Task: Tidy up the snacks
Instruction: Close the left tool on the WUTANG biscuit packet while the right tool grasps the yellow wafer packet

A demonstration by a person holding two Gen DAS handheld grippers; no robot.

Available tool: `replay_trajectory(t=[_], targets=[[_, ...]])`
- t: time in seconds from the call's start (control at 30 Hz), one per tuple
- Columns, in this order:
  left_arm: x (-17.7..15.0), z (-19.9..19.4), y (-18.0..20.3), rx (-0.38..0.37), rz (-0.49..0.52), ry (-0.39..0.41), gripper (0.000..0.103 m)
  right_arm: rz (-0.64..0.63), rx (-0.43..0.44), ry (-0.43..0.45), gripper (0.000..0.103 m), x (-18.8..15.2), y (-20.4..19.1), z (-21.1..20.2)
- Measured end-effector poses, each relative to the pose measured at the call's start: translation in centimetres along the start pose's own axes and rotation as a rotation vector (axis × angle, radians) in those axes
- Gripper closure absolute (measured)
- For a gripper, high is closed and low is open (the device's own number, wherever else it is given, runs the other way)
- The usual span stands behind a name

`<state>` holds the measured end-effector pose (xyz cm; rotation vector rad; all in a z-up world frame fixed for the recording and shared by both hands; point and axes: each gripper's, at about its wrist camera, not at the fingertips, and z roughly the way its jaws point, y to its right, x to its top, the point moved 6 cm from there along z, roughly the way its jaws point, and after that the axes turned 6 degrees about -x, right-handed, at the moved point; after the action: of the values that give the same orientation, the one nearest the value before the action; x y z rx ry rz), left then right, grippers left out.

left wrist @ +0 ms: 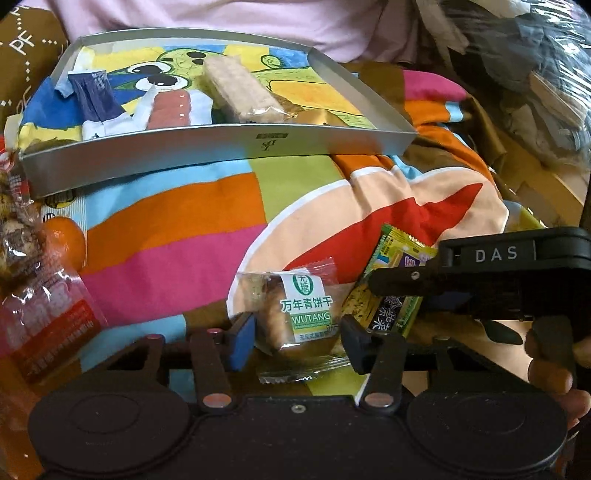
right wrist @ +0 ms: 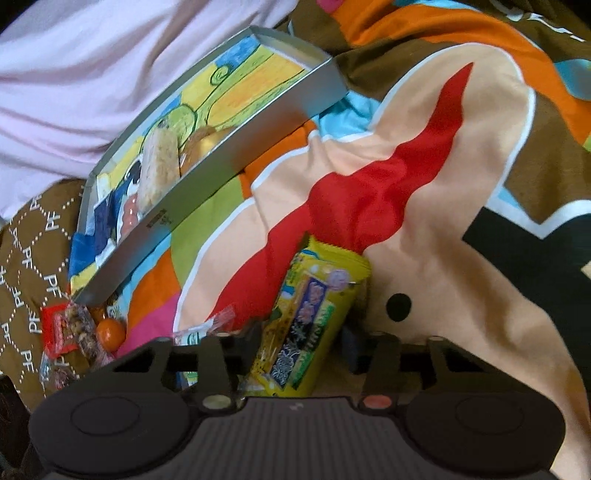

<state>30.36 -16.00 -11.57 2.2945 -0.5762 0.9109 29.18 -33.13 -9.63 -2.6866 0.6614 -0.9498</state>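
A clear biscuit packet with a green and white label [left wrist: 299, 314] lies on the colourful blanket [left wrist: 166, 236]. My left gripper [left wrist: 297, 341] is shut on it, one pad against each side. A yellow and green snack packet [right wrist: 306, 314], also the yellow packet [left wrist: 399, 258] in the left wrist view, sits between the fingers of my right gripper [right wrist: 303, 347], which is shut on it. That gripper's black housing [left wrist: 495, 254] reaches in from the right. Beyond stands a shallow silver tray [left wrist: 221, 147] holding a long pale bar [left wrist: 236, 88], a blue sachet [left wrist: 96, 96] and a pink packet [left wrist: 170, 109].
At the left edge lie a red snack packet [left wrist: 44, 325], an orange fruit [left wrist: 64, 240] and a clear packet of nuts [left wrist: 14, 221]. A person in a pale pink top [left wrist: 221, 14] sits behind the tray. Crumpled plastic bags [left wrist: 535, 74] pile up at the far right.
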Motion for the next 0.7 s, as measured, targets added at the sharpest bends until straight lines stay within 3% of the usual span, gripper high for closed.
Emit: replay_trajectory(t=[0.3, 0.6, 0.63, 0.7], targets=[[0.2, 0.3, -0.1, 0.000, 0.002, -0.001, 0.047, -0.034, 0.111, 0.037, 0.069, 0.3, -1.6, -0.4], [0.2, 0.5, 0.1, 0.011, 0.036, -0.008, 0.046, -0.064, 0.095, 0.022, 0.070, 0.3, -2.3, 1.1], [0.1, 0.5, 0.2, 0.015, 0.045, -0.010, 0.046, -0.065, 0.091, 0.022, 0.071, 0.4, -2.3, 1.2], [0.2, 0.6, 0.3, 0.020, 0.056, -0.013, 0.045, -0.076, 0.073, 0.020, 0.083, 0.3, -2.2, 1.2]])
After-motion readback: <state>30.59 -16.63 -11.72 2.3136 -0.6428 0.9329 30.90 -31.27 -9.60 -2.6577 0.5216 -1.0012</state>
